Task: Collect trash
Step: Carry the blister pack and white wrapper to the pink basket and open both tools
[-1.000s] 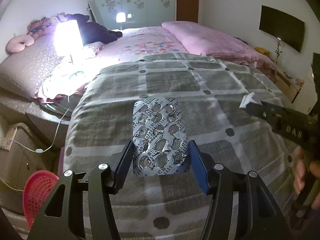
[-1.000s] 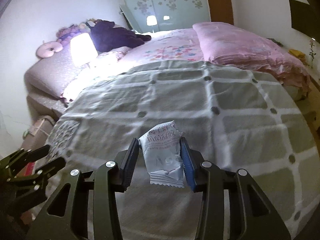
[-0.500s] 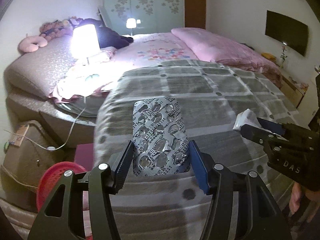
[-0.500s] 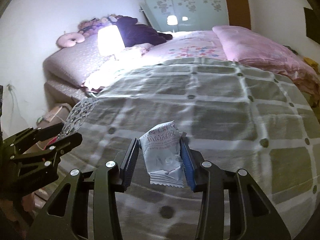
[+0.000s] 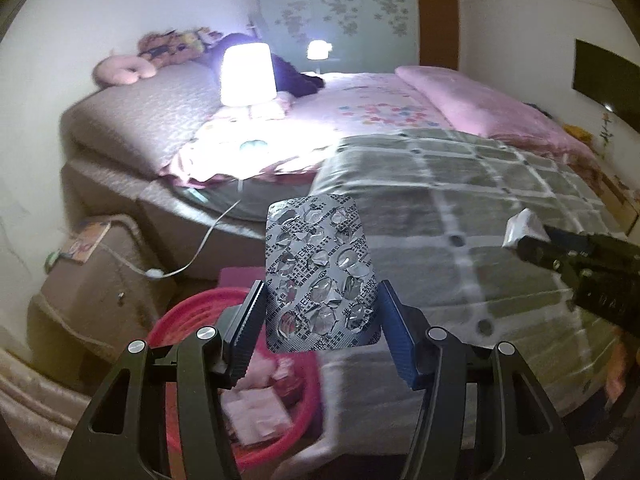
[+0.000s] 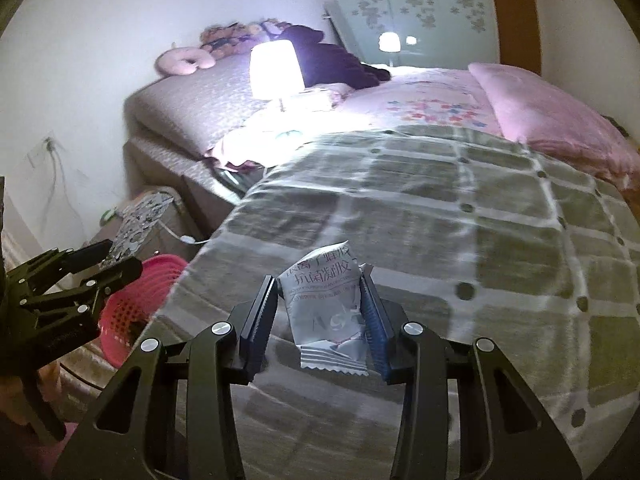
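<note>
My left gripper is shut on a silver used pill blister pack and holds it over the near rim of a red plastic trash basket beside the bed. The basket holds pink and white paper scraps. My right gripper is shut on a white sachet wrapper above the grey checked blanket. In the right wrist view the left gripper with the blister pack is at the far left, above the basket. The right gripper shows at the right of the left wrist view.
A lit table lamp stands on the bed near the headboard. A brown box with a white cable sits left of the basket. A pink duvet and plush toys lie farther back.
Both grippers have moved left off the middle of the bed toward its left edge. The red basket has come into full view under the left gripper. Both grips are unchanged.
</note>
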A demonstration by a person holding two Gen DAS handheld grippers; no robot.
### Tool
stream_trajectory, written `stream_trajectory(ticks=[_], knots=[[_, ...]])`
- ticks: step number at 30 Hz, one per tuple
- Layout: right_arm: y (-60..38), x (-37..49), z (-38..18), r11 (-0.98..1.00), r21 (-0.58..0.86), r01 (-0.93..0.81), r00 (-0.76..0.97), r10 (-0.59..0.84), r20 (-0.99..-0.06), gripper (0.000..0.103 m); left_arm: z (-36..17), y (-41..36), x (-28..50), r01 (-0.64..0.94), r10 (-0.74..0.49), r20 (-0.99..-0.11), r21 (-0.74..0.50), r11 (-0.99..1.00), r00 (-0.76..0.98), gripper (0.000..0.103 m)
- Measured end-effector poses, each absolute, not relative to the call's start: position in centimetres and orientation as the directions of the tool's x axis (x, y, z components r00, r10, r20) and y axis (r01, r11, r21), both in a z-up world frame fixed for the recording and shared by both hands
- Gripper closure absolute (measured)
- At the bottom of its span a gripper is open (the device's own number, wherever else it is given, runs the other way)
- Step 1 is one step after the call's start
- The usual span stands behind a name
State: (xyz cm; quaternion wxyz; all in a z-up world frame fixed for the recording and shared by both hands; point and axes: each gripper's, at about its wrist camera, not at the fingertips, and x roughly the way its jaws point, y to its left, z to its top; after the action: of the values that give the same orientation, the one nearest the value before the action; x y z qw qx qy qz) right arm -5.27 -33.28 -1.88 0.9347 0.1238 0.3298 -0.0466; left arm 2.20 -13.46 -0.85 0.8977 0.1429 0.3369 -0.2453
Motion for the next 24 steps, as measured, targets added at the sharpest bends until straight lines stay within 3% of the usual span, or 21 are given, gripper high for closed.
stream_trajectory(ticks=[24], knots=[[-21.8,0.7,-2.3,0.986,0.146,-0.077,0.712,0.157,-0.684,0.062,-3.4,-2.7,5.3,0.303,-0.182,-0.700,0.051,0.952,0.690,0.049]])
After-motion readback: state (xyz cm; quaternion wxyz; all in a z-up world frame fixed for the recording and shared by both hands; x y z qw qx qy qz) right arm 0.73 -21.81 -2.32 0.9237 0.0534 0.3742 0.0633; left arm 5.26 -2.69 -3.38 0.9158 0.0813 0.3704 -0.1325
